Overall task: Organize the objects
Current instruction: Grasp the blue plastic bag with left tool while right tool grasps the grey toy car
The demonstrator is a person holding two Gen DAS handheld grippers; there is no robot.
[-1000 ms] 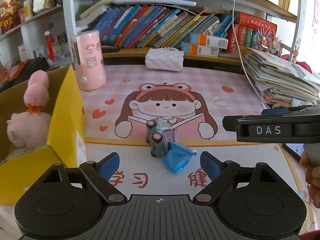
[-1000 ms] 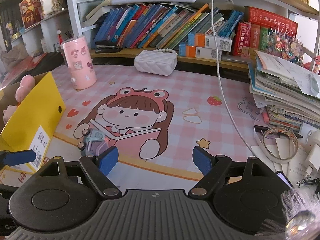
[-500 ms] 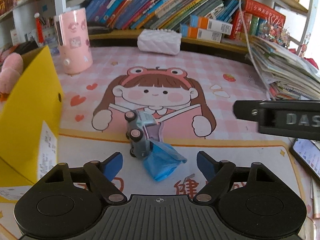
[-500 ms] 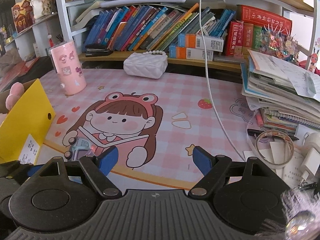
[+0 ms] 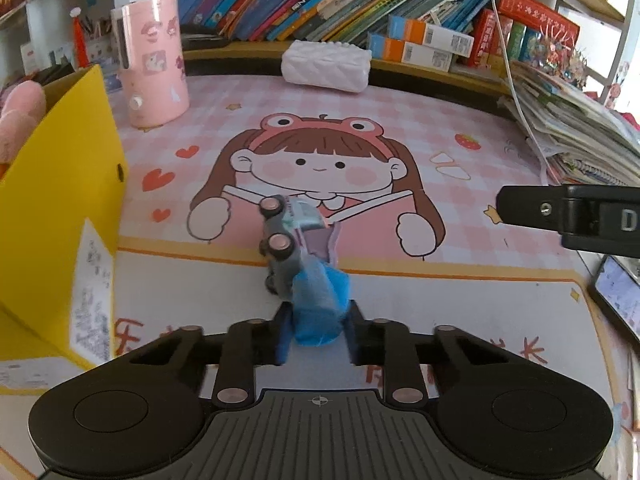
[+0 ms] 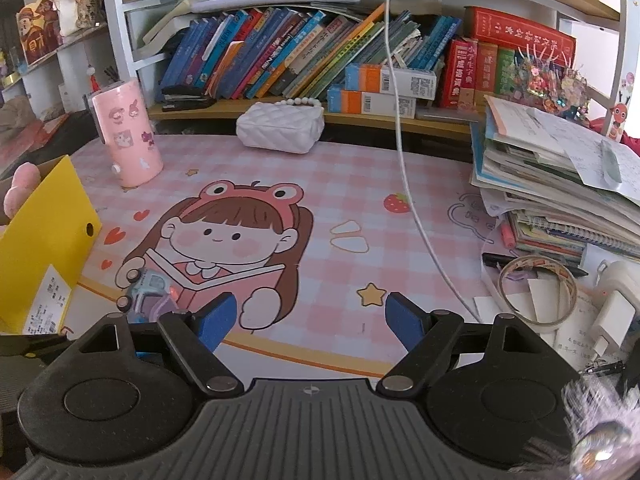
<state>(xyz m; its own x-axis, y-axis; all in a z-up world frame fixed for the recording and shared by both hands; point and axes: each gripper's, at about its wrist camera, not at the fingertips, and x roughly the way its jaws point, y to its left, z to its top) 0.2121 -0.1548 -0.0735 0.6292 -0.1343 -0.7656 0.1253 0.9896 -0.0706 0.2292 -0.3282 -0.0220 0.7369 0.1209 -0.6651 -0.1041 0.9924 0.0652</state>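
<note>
While the left gripper (image 5: 318, 334) jaws clamp its crumpled blue end, the grey toy car (image 5: 286, 246) lies sideways.

toy car (image 5: 286, 240): 1 | yellow box (image 5: 60, 192): 1 | pink cup (image 5: 150, 60): 1 | white purse (image 5: 326, 60): 1 (beaded handle)

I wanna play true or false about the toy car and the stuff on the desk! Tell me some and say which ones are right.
1. The left gripper is squeezing the blue part of the toy car. True.
2. The right gripper holds the tape roll. False: it is open and holds nothing; the tape roll lies by the paper stack.
3. The toy car is inside the yellow box. False: it is on the desk mat, beside the yellow box.
4. A pink cup stands upright. True.
</note>
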